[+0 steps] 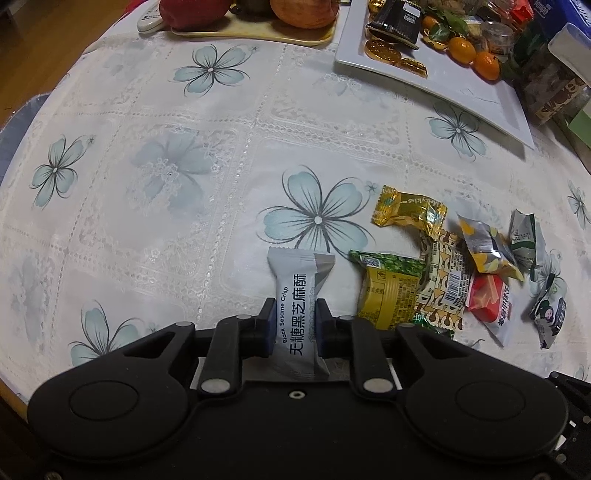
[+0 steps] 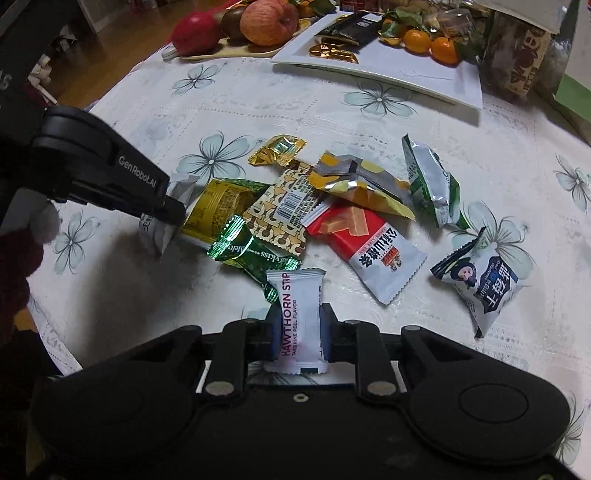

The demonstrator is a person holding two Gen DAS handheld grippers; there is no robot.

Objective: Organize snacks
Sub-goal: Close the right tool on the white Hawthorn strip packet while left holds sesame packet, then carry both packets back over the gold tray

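My left gripper [image 1: 297, 319] is shut on a grey Black Sesame Crisp packet [image 1: 301, 295], which stands upright between its blue pads just over the flowered tablecloth. My right gripper [image 2: 296, 330] is shut on a white Hawthorn Strip packet [image 2: 297, 314]. In the right wrist view the left gripper [image 2: 168, 212] shows at the left of a heap of snacks, with the grey packet [image 2: 157, 232] in its tips. The heap holds a yellow-green packet [image 2: 214, 208], a red-and-white packet [image 2: 364, 243], a gold candy [image 2: 277, 149] and several others.
A white rectangular tray [image 2: 443, 79] at the back holds gold coins, a dark packet and small oranges. A cream plate [image 1: 258, 35] with apples lies to its left. Jars and bags [image 2: 524, 62] crowd the back right. The table edge curves at the left.
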